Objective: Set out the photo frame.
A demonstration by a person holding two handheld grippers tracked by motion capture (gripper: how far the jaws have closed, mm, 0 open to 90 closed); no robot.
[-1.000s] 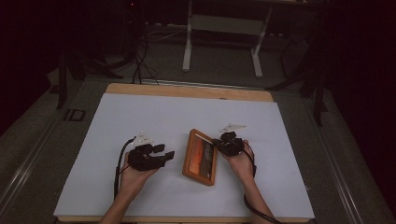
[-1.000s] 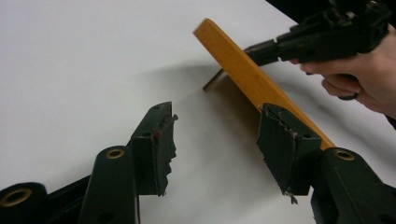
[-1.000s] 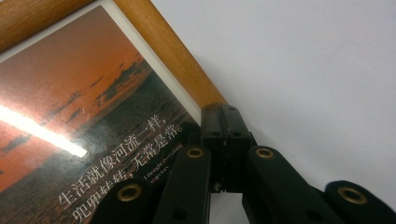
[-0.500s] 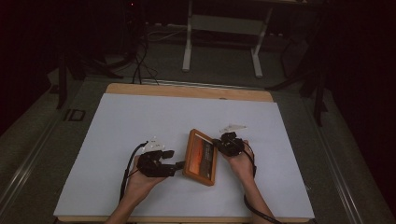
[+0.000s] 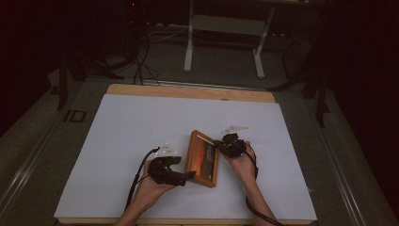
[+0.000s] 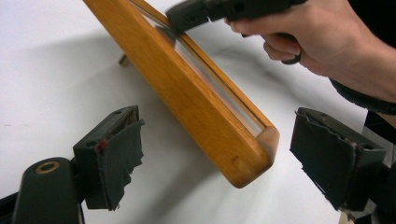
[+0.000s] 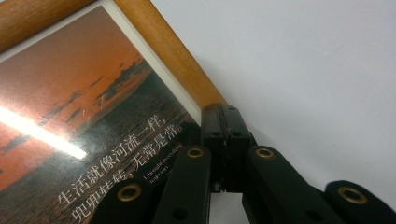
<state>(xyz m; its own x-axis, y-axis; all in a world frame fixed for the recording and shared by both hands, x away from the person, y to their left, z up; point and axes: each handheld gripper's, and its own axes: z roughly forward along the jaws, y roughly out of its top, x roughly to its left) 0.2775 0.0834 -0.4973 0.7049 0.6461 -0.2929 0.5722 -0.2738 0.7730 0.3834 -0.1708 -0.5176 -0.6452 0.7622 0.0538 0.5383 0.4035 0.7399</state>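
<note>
Framed sunset print (image 7: 84, 121); Chinese caption.

A wooden table (image 5: 188, 91) covered by a white sheet (image 5: 136, 127) carries a wooden picture frame (image 5: 203, 158) near its front middle, the frame resting on the sheet with its long side tilted up.

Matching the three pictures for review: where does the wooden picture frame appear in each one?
High view: wooden picture frame at lower centre of the table, between the two hands.
Left gripper view: it runs from top left to lower centre, its corner between the open left claw pads.
Right gripper view: upper left.
Shared landmark: the right claw, shut on its edge.
</note>
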